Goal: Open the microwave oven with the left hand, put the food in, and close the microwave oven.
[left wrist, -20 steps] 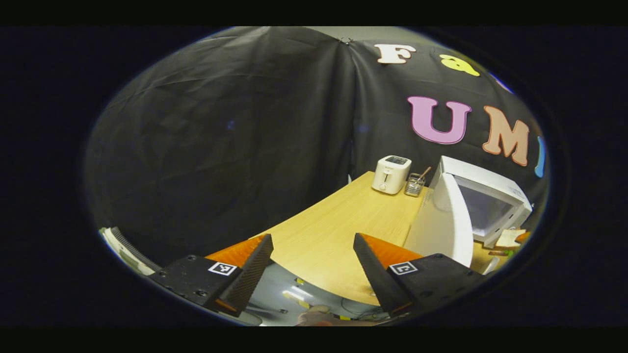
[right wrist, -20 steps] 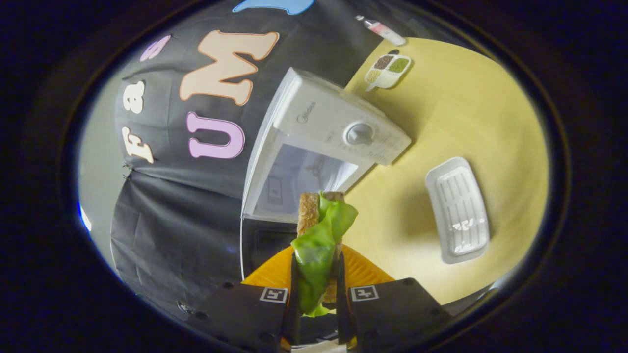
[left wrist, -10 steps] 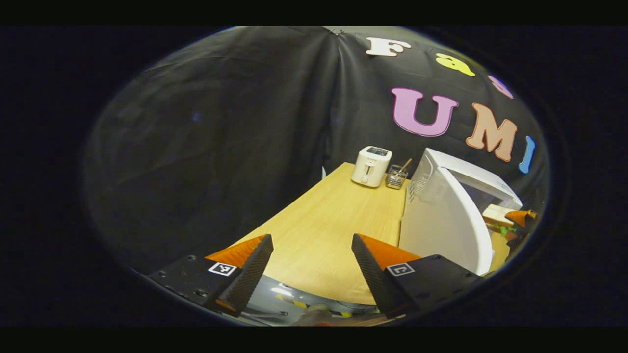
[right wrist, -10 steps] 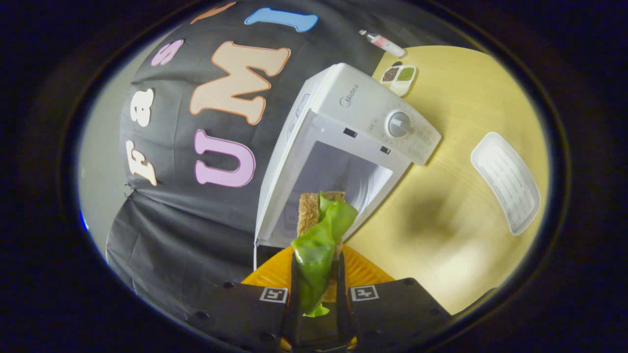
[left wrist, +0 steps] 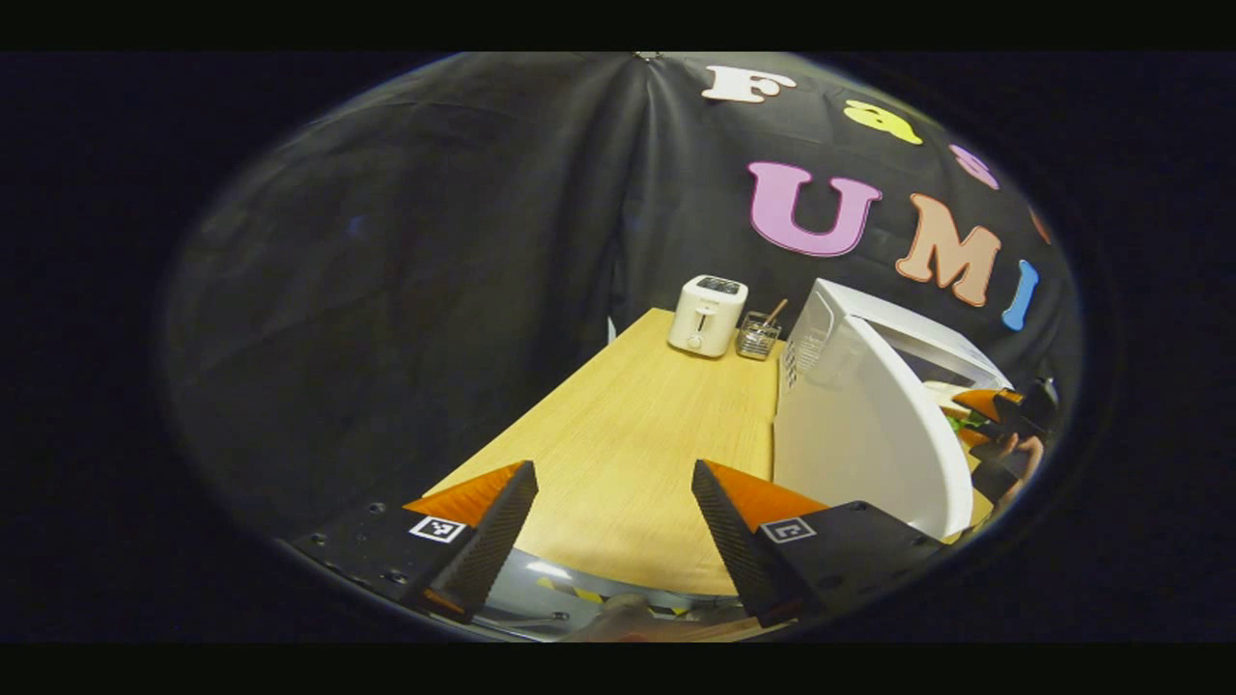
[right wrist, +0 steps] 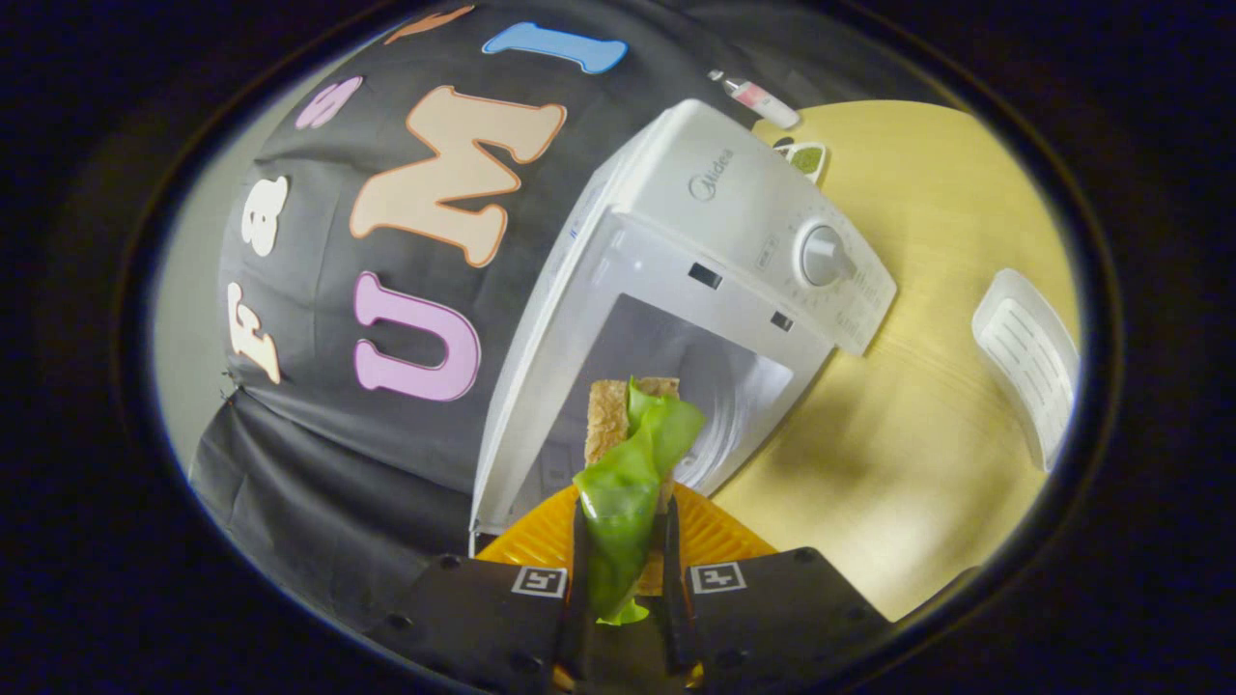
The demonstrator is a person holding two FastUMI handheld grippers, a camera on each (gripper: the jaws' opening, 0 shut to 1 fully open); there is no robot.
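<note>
The white microwave oven (right wrist: 734, 222) stands on the wooden table with its door (left wrist: 869, 434) swung open, and its cavity (right wrist: 666, 386) faces me in the right gripper view. My right gripper (right wrist: 623, 521) is shut on a sandwich (right wrist: 628, 454) of brown bread and green lettuce, held just in front of the cavity's mouth. In the left gripper view that right gripper (left wrist: 1004, 415) and the hand holding it show beyond the door. My left gripper (left wrist: 613, 512) hangs open over the table's near edge, left of the door, with nothing between its fingers.
A white toaster (left wrist: 707, 315) and a small wire holder (left wrist: 758, 338) stand at the far end of the table (left wrist: 637, 454). Right of the oven lie a white ribbed tray (right wrist: 1028, 362), a small dish of seeds (right wrist: 801, 159) and a tube (right wrist: 763, 97).
My right gripper has carried the sandwich closer to the oven's open cavity. The left gripper has drifted a little, so the door and toaster sit farther left in its view.
</note>
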